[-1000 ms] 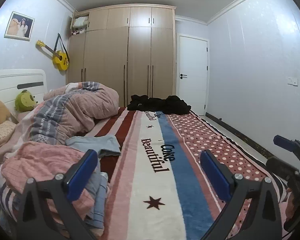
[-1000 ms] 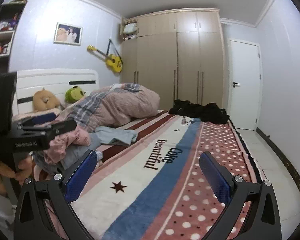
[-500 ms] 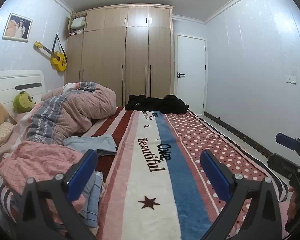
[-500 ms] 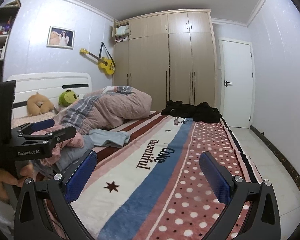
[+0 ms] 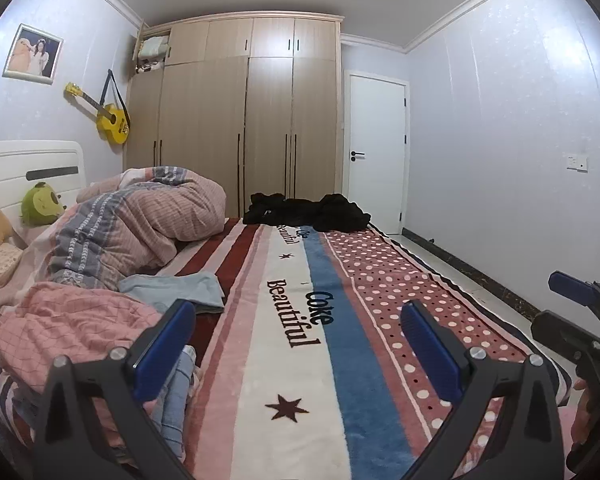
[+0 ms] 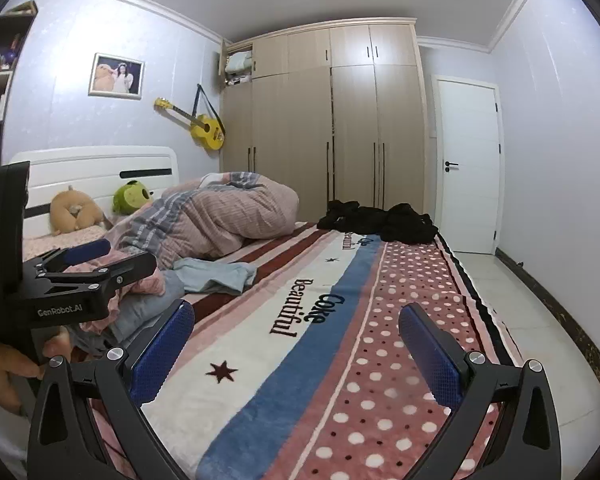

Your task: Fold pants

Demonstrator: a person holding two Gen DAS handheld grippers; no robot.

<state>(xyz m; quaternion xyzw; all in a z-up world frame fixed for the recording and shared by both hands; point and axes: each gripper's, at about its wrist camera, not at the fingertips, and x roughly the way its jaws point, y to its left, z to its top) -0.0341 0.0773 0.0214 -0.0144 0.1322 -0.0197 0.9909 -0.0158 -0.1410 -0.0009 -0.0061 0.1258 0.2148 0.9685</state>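
Observation:
A heap of black clothing (image 5: 308, 213) lies at the far end of the bed; it also shows in the right wrist view (image 6: 378, 221). A light blue garment (image 5: 176, 287) lies crumpled on the bed's left side, also seen in the right wrist view (image 6: 216, 276). Folded light denim (image 5: 176, 392) sits by my left gripper's left finger. My left gripper (image 5: 298, 346) is open and empty above the near end of the blanket. My right gripper (image 6: 296, 346) is open and empty too, held to the right of the left one (image 6: 72, 280).
A striped and dotted blanket (image 5: 300, 360) covers the bed. A bunched pink quilt (image 5: 140, 224) and a pink checked cloth (image 5: 68, 320) fill the left side. Plush toys (image 6: 76, 212) sit by the headboard. A wardrobe (image 5: 244, 120) and door (image 5: 376, 152) stand beyond; floor (image 6: 512, 304) runs on the right.
Both grippers have tilted and risen slightly, so the bed sits lower in both views. Both stay open and empty. Nothing on the bed has moved.

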